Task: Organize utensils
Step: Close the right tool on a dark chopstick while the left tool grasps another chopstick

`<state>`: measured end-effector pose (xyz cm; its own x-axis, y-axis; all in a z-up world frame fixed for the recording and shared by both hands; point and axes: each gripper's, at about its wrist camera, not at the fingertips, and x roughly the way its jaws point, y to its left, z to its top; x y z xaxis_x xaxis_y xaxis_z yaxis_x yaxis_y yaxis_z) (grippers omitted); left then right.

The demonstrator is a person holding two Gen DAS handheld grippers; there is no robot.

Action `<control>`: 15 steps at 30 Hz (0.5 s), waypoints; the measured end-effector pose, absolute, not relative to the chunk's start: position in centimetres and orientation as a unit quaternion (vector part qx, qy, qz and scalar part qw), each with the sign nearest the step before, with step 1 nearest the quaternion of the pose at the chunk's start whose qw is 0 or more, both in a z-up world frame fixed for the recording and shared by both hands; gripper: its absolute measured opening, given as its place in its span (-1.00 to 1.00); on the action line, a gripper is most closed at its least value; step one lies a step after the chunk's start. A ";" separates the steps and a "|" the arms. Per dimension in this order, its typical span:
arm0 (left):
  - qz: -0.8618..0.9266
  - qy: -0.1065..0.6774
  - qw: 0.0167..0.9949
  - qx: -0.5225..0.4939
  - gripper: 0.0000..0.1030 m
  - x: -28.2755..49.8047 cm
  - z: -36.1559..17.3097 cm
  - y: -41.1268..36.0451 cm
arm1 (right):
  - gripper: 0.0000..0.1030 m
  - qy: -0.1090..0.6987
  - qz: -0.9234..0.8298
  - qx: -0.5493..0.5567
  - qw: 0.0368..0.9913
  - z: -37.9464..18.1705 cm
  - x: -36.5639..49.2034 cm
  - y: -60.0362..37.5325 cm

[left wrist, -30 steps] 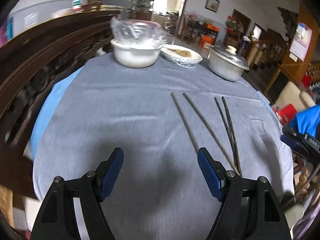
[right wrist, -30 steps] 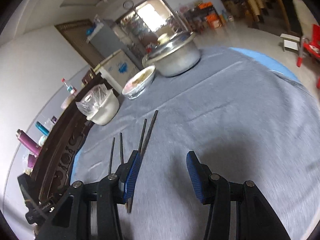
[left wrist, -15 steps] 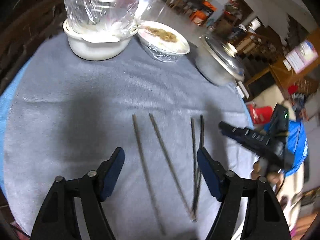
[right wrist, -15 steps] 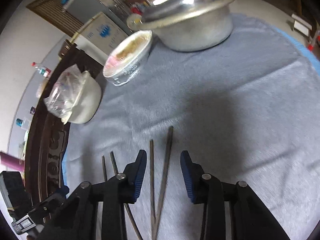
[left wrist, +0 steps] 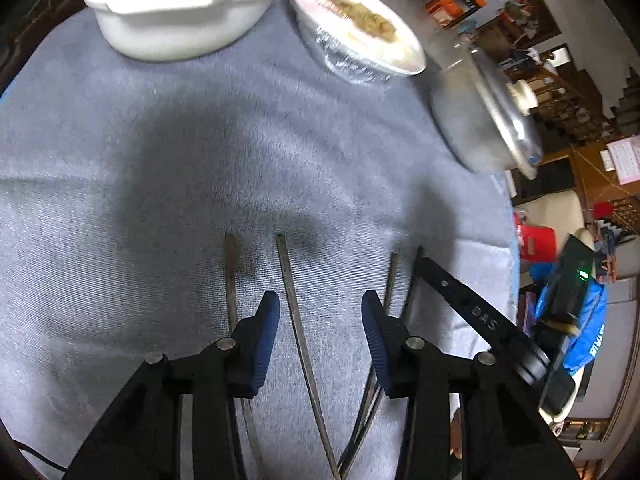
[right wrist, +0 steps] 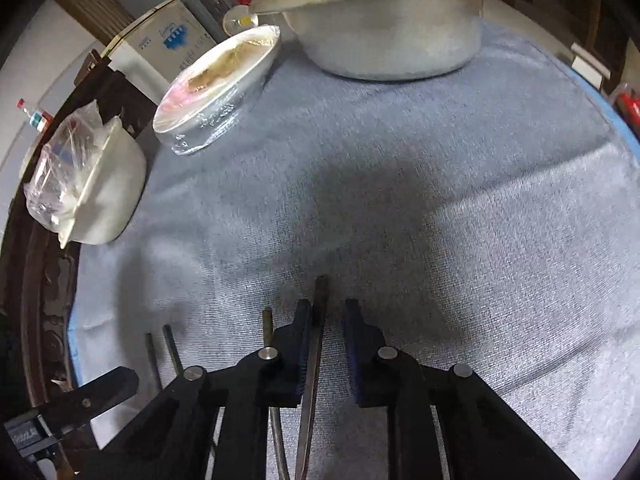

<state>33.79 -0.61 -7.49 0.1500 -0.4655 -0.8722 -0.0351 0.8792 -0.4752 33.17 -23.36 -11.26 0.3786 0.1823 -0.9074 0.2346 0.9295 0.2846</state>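
Chopsticks (left wrist: pixel 296 320) lie near food-filled, film-covered bowl (left wrist: pixel 360 36).

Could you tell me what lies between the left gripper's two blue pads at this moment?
In the left wrist view, one dark chopstick on the grey tablecloth runs between the left gripper pads, touching neither.

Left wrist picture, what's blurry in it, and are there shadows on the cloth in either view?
Left wrist view: the metal pot and white bowl smear, chopsticks sharp, dark shadow on the grey cloth. Right wrist view: similar shadow mid-cloth, fisheye bending the edges.
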 end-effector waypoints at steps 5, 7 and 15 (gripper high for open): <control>-0.114 0.656 0.722 -0.190 -0.18 34.8 -9.1 -1.8 | -0.70 0.556 -0.013 0.156 0.816 -11.3 33.4 -22.9; -0.095 0.667 0.718 -0.172 -0.18 35.1 -9.8 -2.4 | -0.78 0.556 -0.016 0.134 0.820 -11.3 33.3 -22.6; -0.071 0.656 0.744 -0.105 -0.87 35.5 -10.8 -3.8 | -0.86 0.549 0.008 0.140 0.824 -11.4 32.6 -23.6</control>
